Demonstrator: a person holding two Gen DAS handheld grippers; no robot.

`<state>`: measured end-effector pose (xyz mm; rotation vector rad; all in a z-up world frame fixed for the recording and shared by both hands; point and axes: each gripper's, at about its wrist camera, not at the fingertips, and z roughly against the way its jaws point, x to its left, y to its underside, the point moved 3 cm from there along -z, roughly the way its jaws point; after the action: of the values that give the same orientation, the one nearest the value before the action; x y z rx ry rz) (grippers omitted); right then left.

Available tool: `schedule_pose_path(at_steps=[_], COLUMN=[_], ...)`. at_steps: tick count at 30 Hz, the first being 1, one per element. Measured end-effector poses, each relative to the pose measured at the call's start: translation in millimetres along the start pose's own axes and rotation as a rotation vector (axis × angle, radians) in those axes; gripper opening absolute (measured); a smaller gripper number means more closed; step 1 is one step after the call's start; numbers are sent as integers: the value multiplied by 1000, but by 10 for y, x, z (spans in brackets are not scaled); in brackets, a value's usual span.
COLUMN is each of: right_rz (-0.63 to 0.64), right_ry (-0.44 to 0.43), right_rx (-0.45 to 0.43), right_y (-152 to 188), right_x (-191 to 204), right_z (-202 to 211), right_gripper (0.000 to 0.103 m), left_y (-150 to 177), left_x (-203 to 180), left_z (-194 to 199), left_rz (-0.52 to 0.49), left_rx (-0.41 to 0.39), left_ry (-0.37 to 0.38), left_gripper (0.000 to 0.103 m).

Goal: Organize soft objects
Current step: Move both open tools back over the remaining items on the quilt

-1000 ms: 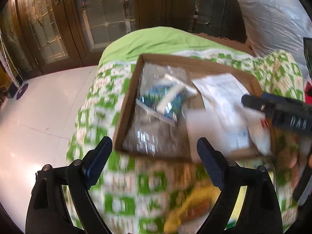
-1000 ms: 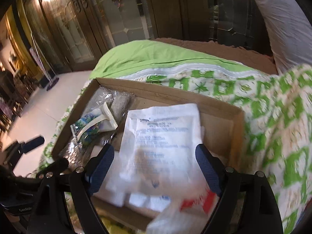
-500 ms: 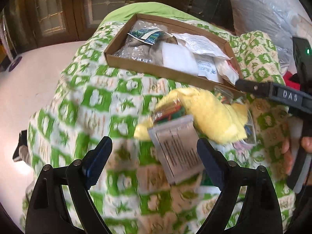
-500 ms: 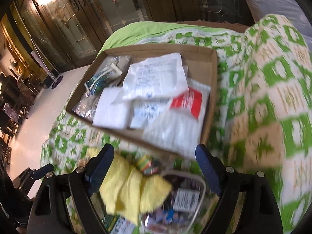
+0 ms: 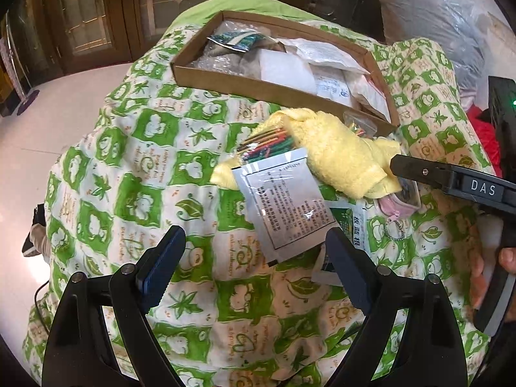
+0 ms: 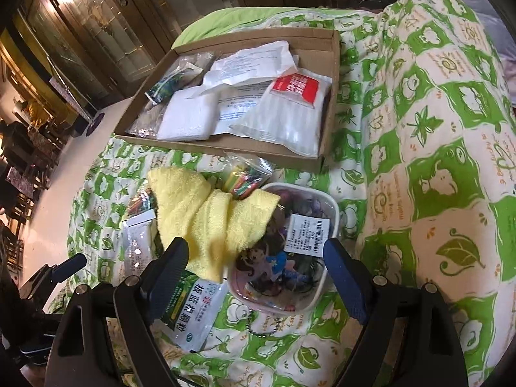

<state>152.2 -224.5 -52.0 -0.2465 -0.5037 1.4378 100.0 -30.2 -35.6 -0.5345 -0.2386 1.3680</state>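
Hanging over the bed's green quilt (image 6: 435, 129), the left gripper (image 5: 254, 267) and right gripper (image 6: 254, 267) both have fingers spread wide, grasping nothing. Just ahead, a yellow towel (image 6: 206, 219) lies among packets. Farther back sits a cardboard box (image 6: 329, 96) of packets.

Both views steeply down, shared towel (image 5: 338, 158)

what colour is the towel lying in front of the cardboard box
The towel is pale yellow, best seen in the right wrist view.
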Motion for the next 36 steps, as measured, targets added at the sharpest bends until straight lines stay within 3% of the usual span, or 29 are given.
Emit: schedule_pose_path(at_steps=[11, 21, 26, 28, 36], right_rz=[-50, 45, 43, 28, 14], right_ry=[57, 108, 166, 161, 132], right_rx=[61, 147, 143, 128, 93], right_y=[40, 230, 227, 218, 211], right_x=[-197, 26, 13, -11, -42], right_z=[20, -214, -366, -333, -171], right_gripper=[86, 86, 84, 80, 79], left_y=[-211, -207, -213, -228, -266], left_x=[-224, -82, -78, -56, 28], left_z=[-294, -598, -634, -633, -436], left_rz=[-33, -16, -22, -8, 109], left_rx=[37, 86, 81, 82, 34], left_ry=[-2, -61, -70, -62, -5], left_gripper=[89, 89, 89, 89, 89])
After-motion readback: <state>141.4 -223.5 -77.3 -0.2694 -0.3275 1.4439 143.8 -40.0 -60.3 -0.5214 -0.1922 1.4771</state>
